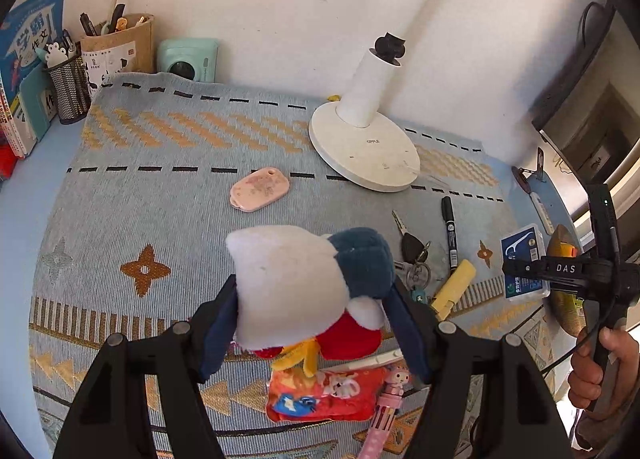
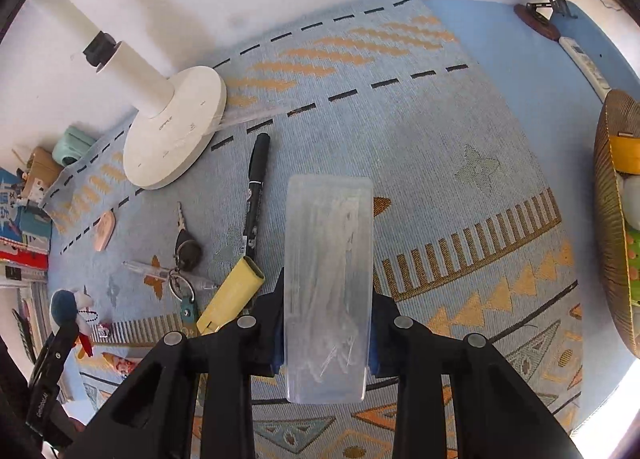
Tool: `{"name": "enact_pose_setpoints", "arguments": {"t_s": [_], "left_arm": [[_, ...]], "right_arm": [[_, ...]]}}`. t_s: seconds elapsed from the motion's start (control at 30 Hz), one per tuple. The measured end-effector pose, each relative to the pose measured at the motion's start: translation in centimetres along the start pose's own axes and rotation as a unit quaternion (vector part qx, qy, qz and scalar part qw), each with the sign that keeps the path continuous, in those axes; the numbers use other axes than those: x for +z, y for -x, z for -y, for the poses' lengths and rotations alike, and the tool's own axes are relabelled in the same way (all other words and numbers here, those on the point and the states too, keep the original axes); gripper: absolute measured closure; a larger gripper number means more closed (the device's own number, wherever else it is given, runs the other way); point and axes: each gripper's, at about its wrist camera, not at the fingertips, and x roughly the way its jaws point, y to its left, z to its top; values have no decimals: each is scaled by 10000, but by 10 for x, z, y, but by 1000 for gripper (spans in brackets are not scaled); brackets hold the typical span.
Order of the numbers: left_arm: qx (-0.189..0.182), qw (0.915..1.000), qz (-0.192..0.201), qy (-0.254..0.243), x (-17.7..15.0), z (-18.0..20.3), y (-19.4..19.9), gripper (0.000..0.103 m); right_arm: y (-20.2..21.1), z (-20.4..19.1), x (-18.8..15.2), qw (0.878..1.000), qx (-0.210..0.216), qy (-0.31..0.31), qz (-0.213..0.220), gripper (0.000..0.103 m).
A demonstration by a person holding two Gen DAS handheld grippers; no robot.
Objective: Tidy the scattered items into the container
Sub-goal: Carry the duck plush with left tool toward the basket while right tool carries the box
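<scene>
My left gripper (image 1: 316, 319) is shut on a plush toy (image 1: 292, 283) with a white, blue, red and yellow body, held above the patterned mat. My right gripper (image 2: 326, 327) is shut on a clear plastic box of floss picks (image 2: 328, 283), also lifted off the mat. The left wrist view shows that box (image 1: 524, 263) at the right with its blue label, in front of a woven basket (image 1: 564, 311). In the right wrist view the basket (image 2: 608, 219) is at the right edge and holds several items. Scattered on the mat are a pink case (image 1: 259, 189), a black marker (image 1: 450, 233), keys (image 1: 414, 255), a yellow case (image 1: 454, 289), a red packet (image 1: 324, 395) and a pink pen (image 1: 384, 411).
A white lamp base (image 1: 362, 147) stands at the back of the mat. Pen holders (image 1: 72, 87), books and a mint camera (image 1: 188, 59) line the far left by the wall. A remote (image 2: 584, 59) and a small stand (image 2: 540, 19) lie behind the basket. A hand (image 1: 600, 371) grips the right tool.
</scene>
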Motion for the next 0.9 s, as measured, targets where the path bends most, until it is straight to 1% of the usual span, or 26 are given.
{"name": "enact_pose_setpoints", "arguments": {"t_s": [0.07, 0.17, 0.27, 0.5, 0.67, 0.77, 0.9], "left_arm": [[-101, 9999, 51, 99, 1, 4, 10, 35], [-368, 9987, 142, 335, 5, 7, 23, 35], [-463, 9981, 256, 301, 7, 24, 33, 35], [-713, 9970, 307, 18, 8, 82, 38, 35], [-721, 9958, 348, -439, 10, 132, 37, 35], [-816, 9940, 346, -638, 11, 162, 34, 35], [-1032, 9904, 290, -869, 13, 203, 25, 35]], "right_arm": [[12, -2, -5, 9998, 40, 131, 111, 73], [25, -6, -9, 9993, 19, 282, 258, 73], [38, -1, -16, 9987, 50, 380, 342, 73], [62, 9, -40, 9971, 201, 677, 275, 73], [82, 29, -52, 9956, 283, 834, 304, 73], [92, 44, -52, 9953, 255, 857, 379, 73], [111, 67, -53, 9940, 211, 898, 581, 73]]}}
